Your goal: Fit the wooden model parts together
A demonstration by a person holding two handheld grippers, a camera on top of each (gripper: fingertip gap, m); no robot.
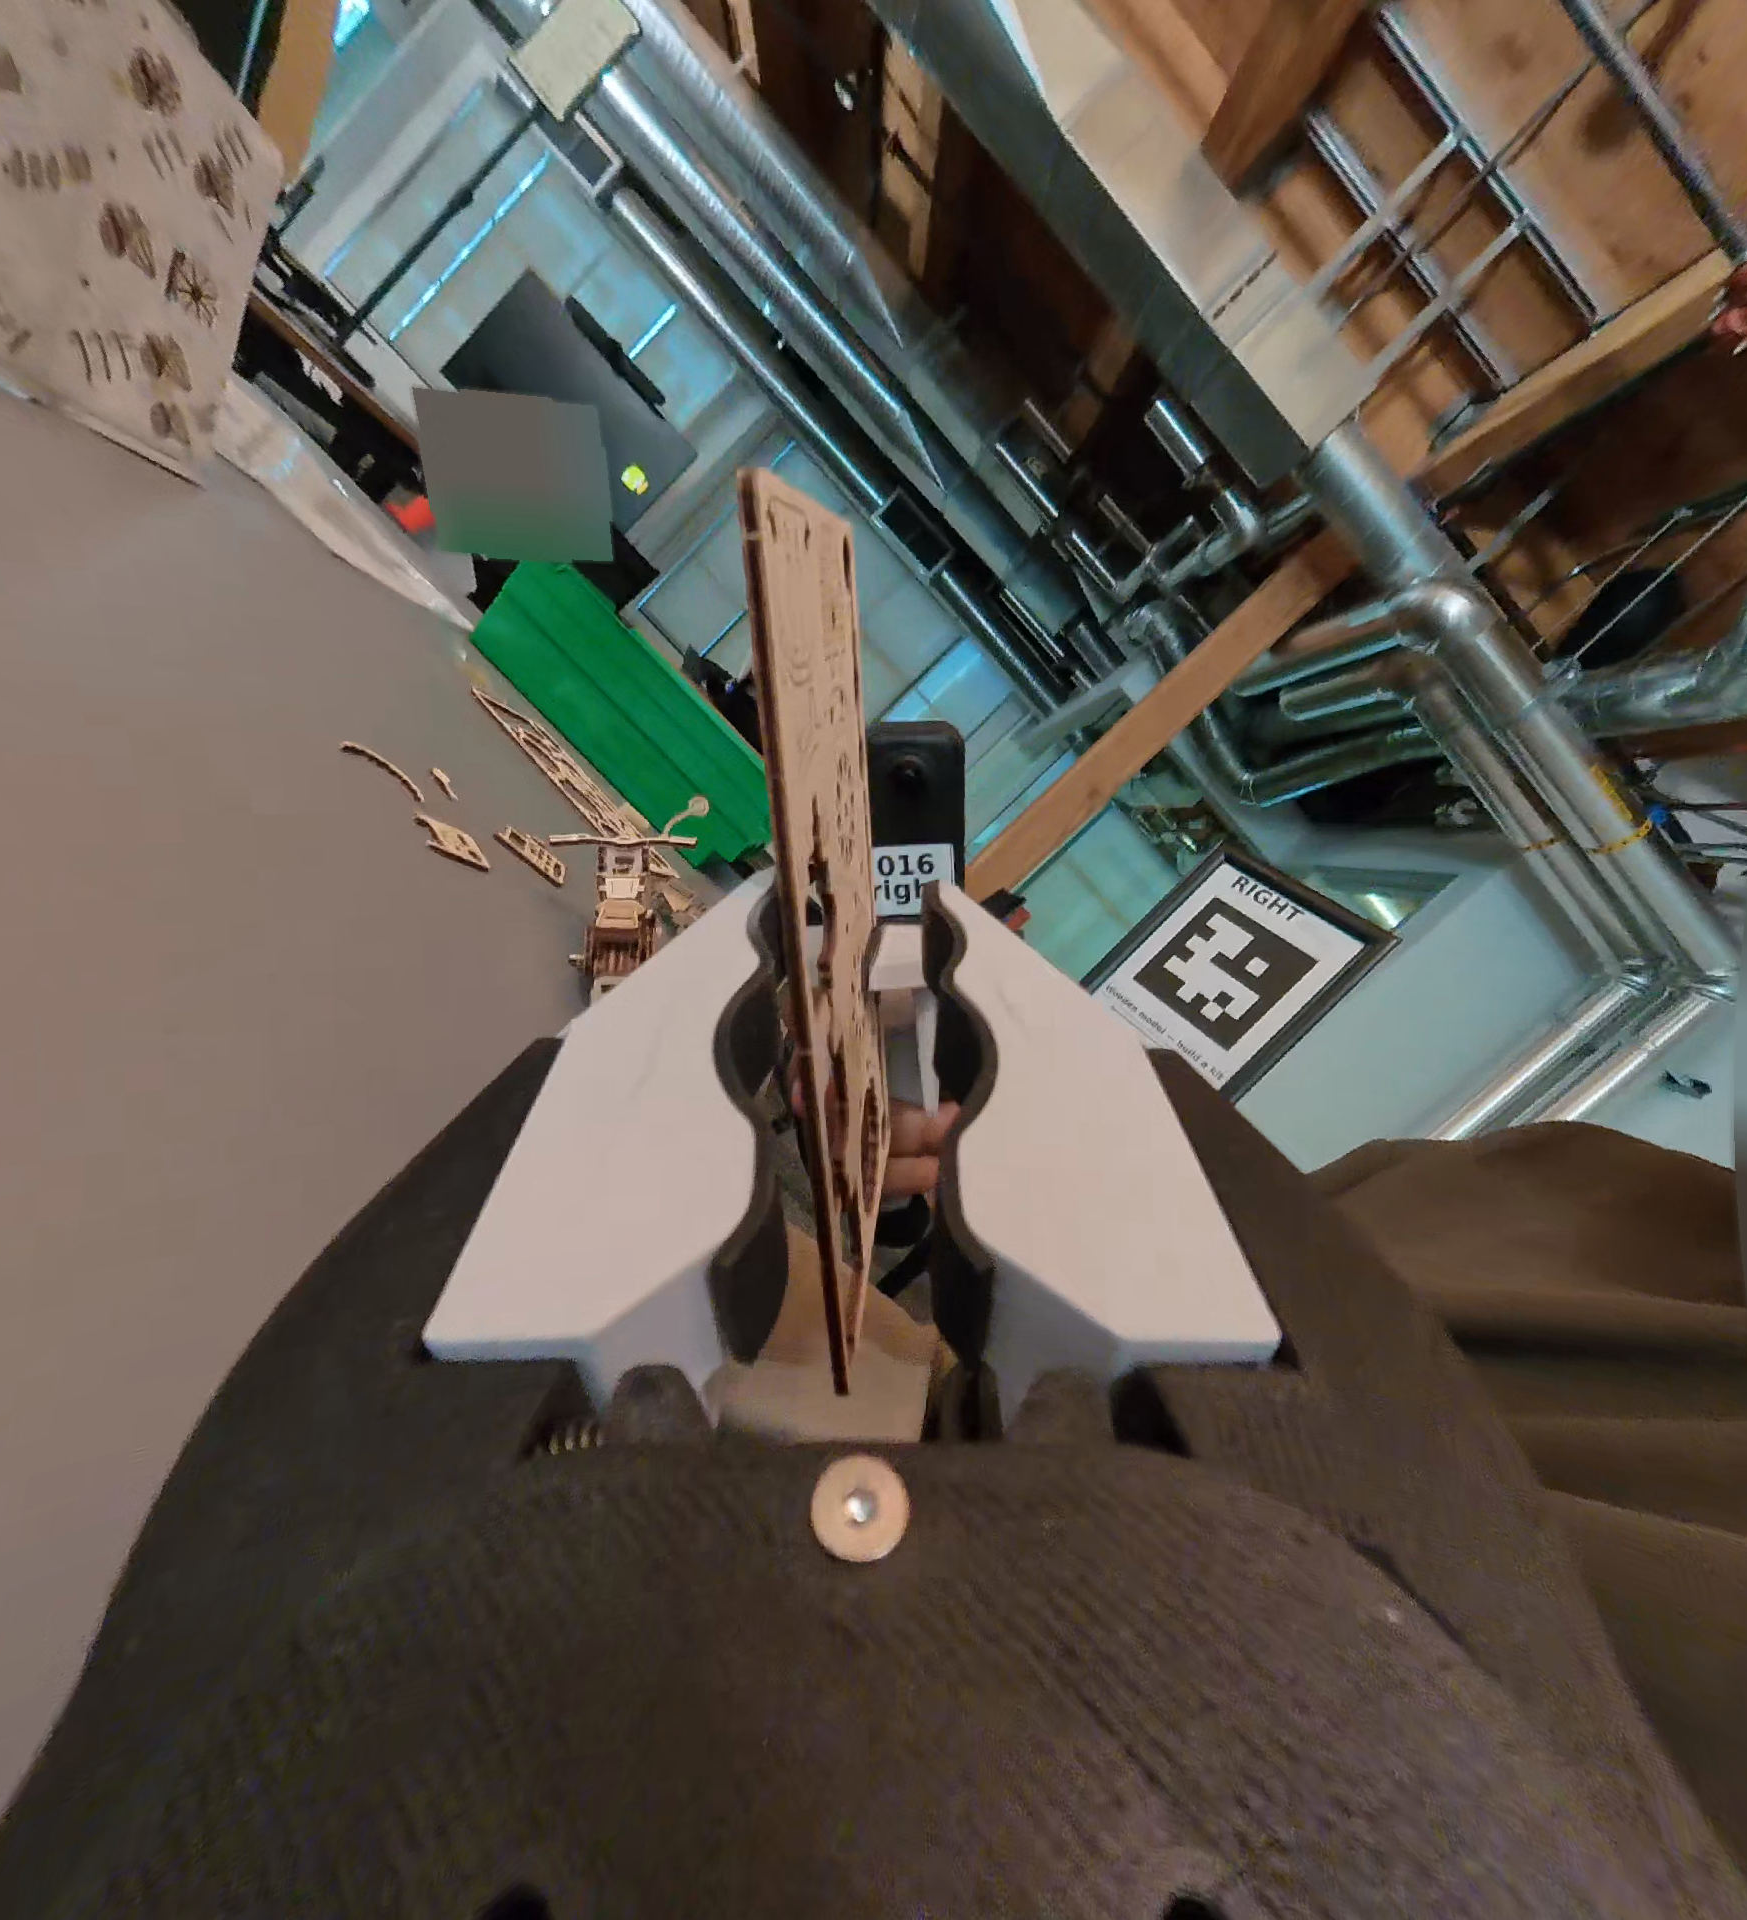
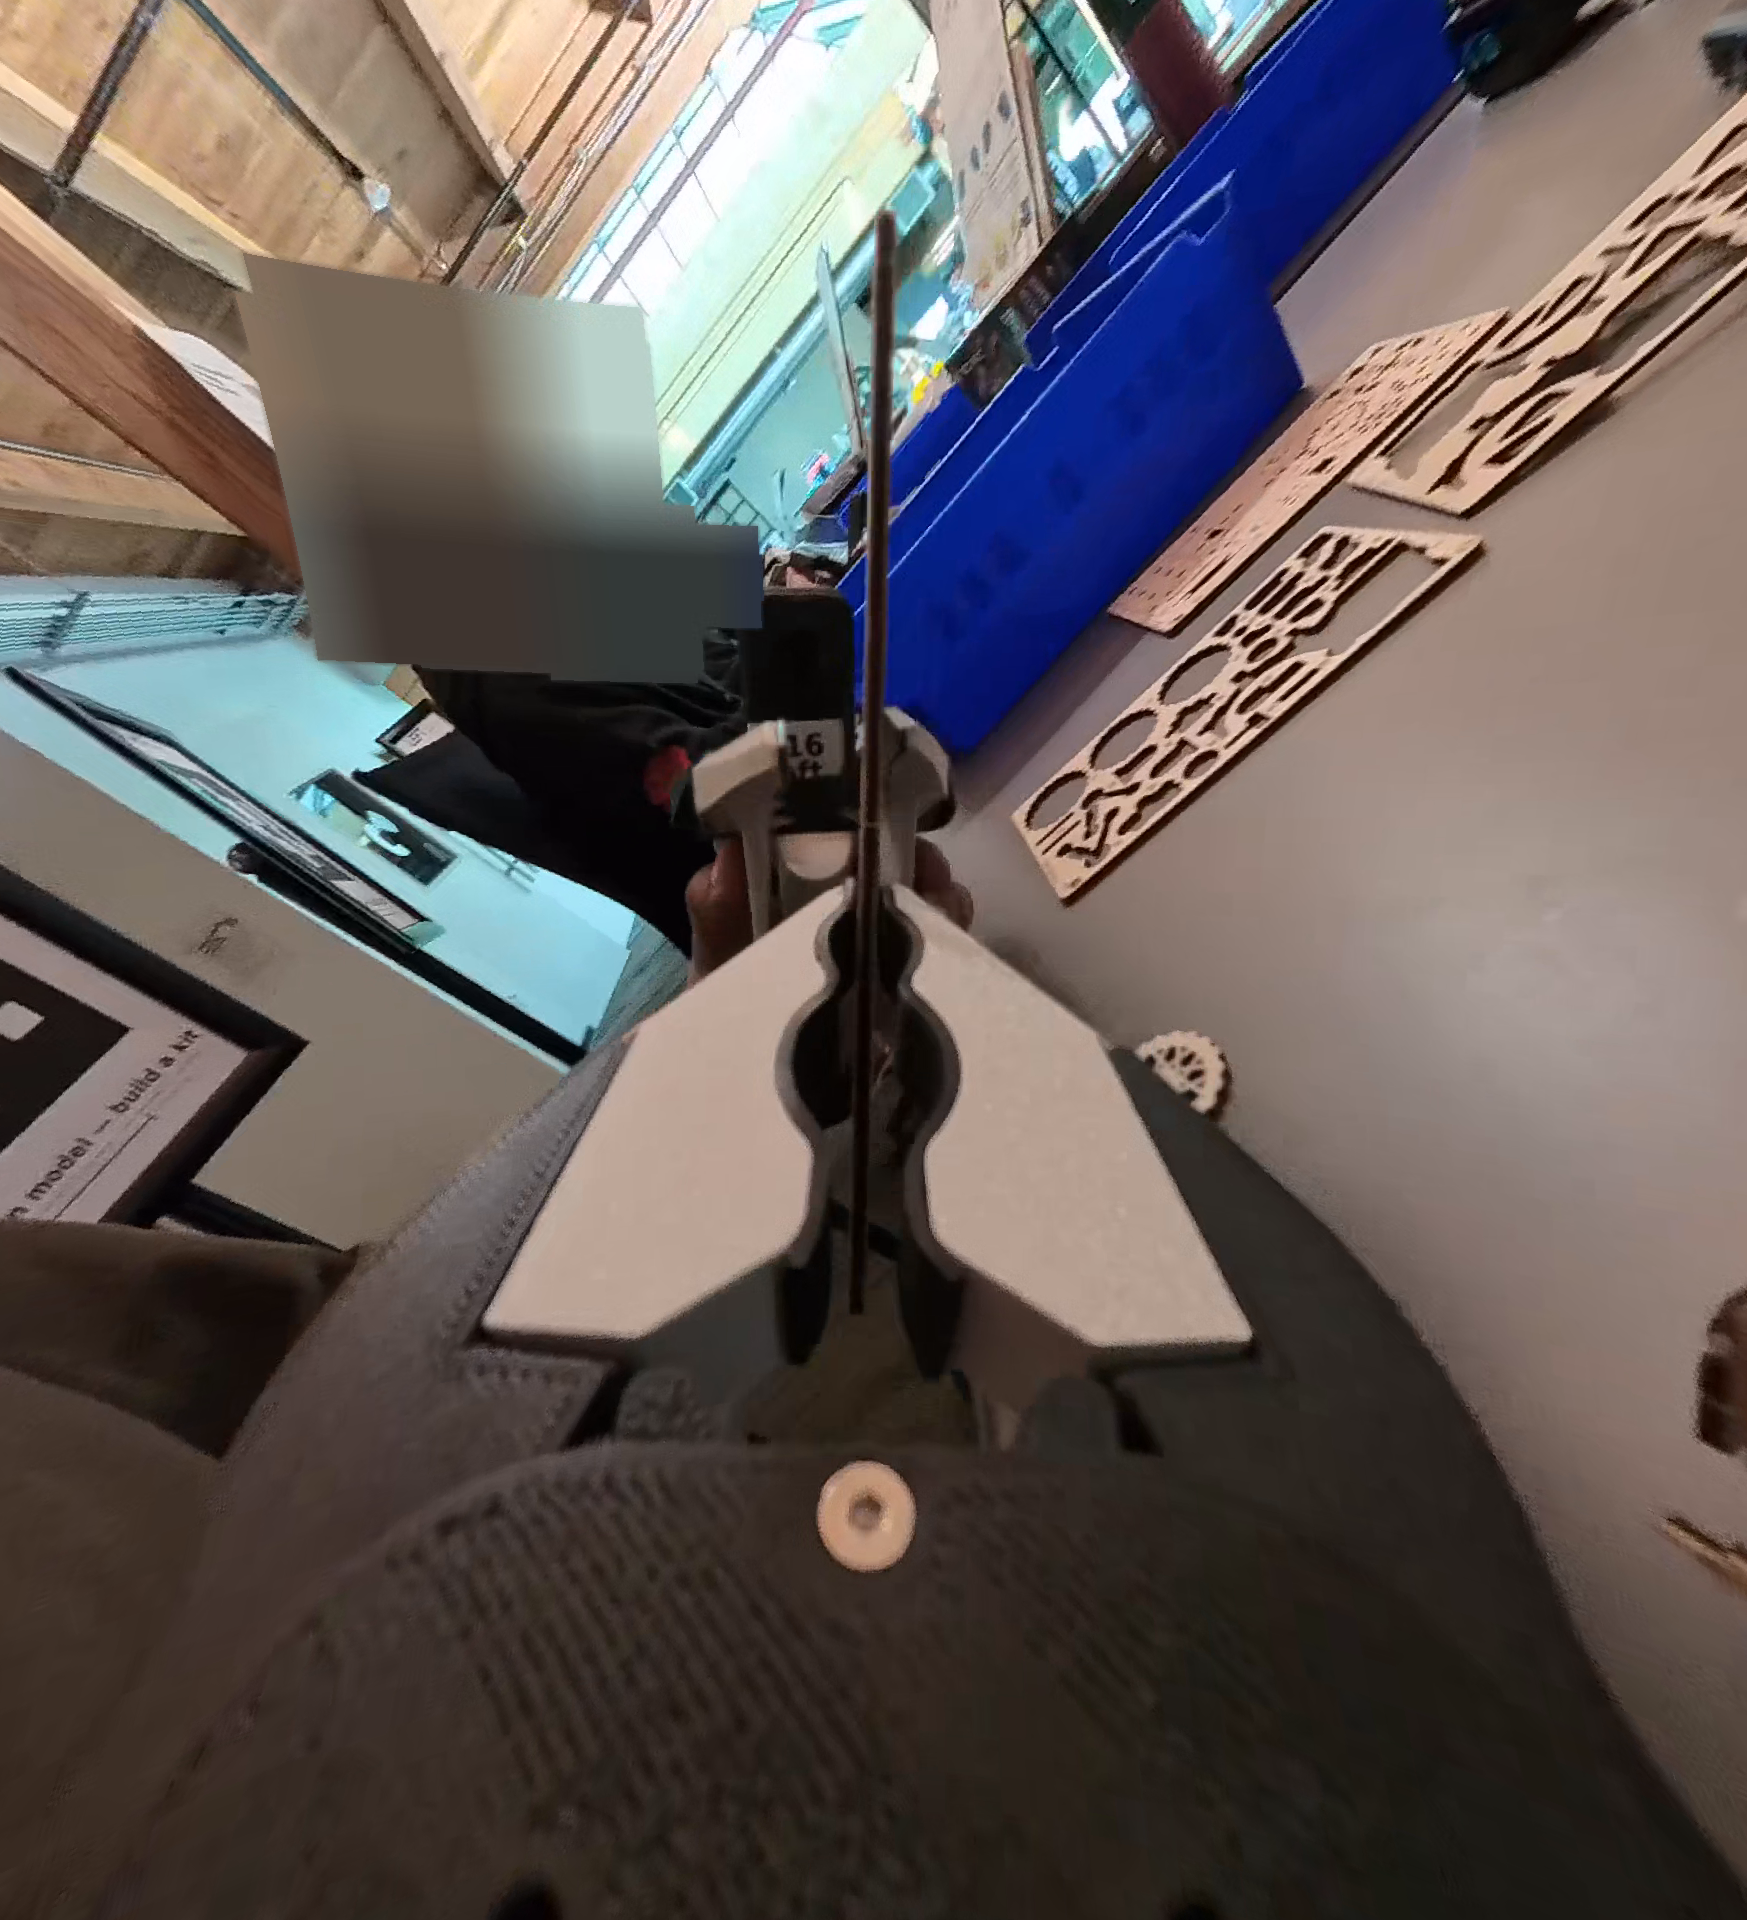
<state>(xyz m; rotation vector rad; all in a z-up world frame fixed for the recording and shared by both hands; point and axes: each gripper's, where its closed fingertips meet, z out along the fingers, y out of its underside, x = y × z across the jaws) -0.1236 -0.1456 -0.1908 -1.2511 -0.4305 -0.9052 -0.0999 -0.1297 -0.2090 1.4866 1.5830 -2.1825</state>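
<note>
While both cameras look steeply upward, a thin laser-cut wooden sheet (image 1: 819, 935) stands edge-on between the two tools, lifted clear of the grey table (image 1: 173, 935). Nearest in the left wrist view, the left gripper (image 1: 853, 935) has its jaws set a little apart, the sheet leaning against one of them; whether they truly pinch it I cannot tell. In the right wrist view the right gripper (image 2: 867, 935) is drawn in close on the same sheet (image 2: 877, 644), its tips pressed to both faces. The sheet looks light and stiff but brittle: fretted with cut-outs, it would likely snap along the thin bridges if twisted, so hold is best taken on the solid border, flat-on, not over the pierced parts. Farther off, near the table's far edge, a partly built wooden model (image 1: 625, 914) stands among loose wooden pieces (image 1: 453, 836) beside a green bin (image 1: 620, 717). In the right wrist view, spent frames (image 2: 1253, 707) lie flat beside a blue bin (image 2: 1087, 499), and a small gear (image 2: 1186, 1070) rests just past the gripper.
</note>
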